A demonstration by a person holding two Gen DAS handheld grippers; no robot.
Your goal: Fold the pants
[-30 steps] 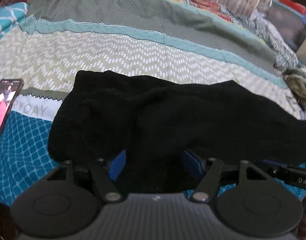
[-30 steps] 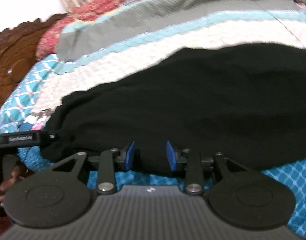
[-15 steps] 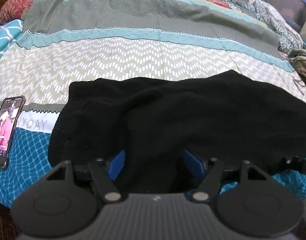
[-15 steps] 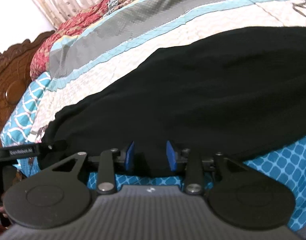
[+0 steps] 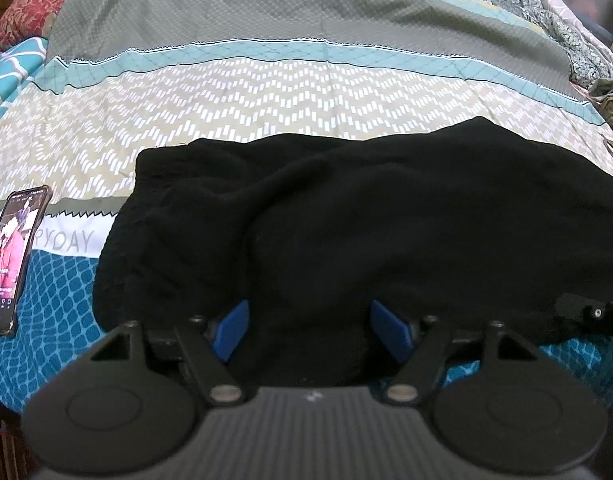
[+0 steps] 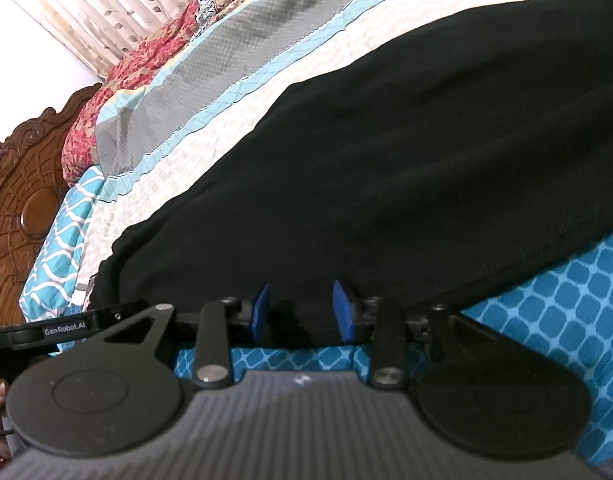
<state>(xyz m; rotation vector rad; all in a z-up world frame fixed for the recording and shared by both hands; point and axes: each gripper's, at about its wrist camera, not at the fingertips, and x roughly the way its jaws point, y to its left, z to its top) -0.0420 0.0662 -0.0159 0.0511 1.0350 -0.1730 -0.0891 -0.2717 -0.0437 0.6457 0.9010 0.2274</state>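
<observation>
Black pants [image 5: 386, 232] lie crosswise on the patterned bedspread [image 5: 266, 92], bunched at the left end. My left gripper [image 5: 310, 332] sits at their near edge. Its blue pads [image 5: 231, 330] stand wide apart around a hump of the fabric, with their inner faces showing. In the right wrist view the pants [image 6: 406, 168] stretch away to the upper right. My right gripper [image 6: 301, 312] is shut on a fold at their near hem, with black cloth filling the gap between its pads [image 6: 341, 312]. The left tool's black bar [image 6: 66, 328] shows at that view's left edge.
A phone [image 5: 14, 256] with a lit screen lies on the bed left of the pants. Crumpled clothes [image 5: 610, 100] sit at the far right. A carved wooden headboard [image 6: 22, 200] stands at the left in the right wrist view, with a curtain [image 6: 106, 4] behind it.
The left pads have spread a little around the cloth. The right gripper has rolled and shifted along the hem, keeping its fold. The pants now lie flatter on the bed.
</observation>
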